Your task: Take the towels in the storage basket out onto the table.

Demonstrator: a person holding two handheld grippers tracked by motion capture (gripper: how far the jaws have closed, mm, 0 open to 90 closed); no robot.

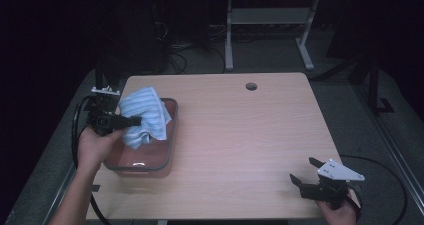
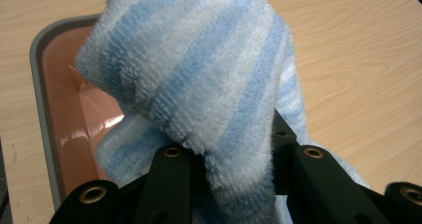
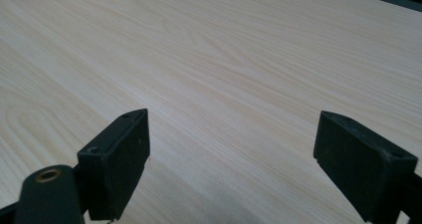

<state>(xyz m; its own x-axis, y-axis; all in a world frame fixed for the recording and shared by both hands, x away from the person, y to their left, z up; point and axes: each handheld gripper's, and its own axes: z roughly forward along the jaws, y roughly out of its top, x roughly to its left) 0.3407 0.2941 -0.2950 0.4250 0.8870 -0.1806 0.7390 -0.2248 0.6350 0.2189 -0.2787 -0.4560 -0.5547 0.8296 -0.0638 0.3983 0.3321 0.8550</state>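
High view: I look down on a pale wooden table [image 1: 240, 135] in a dark room. At the left side of the table sits a shallow rectangular container [image 1: 170, 150] with a grey rim and a pinkish, glossy inside. My left gripper [image 1: 131, 120], held in the person's left hand [image 1: 95, 147], is clenched on a blue and white striped towel [image 1: 145, 112], which is bunched up and held above the container, with its lower folds hanging down into it. A black cable [image 1: 76, 130] loops from that gripper off the table's left edge.

In the left gripper view, the towel [image 2: 199, 74] is pinched tight between the two black jaws, its terry stripes rising in a thick fold, with the container's rim [image 2: 40, 109] and pink floor to the left and bare wood to the right.

At the table's near right corner, the right gripper [image 1: 304, 171] rests low over the wood, well apart from the container, with its grey three-cornered plate [image 1: 339, 170] on top. In the right gripper view, its jaws stand wide apart, released, with nothing but wood grain between them. A round hole [image 1: 251, 86] lies near the table's far edge
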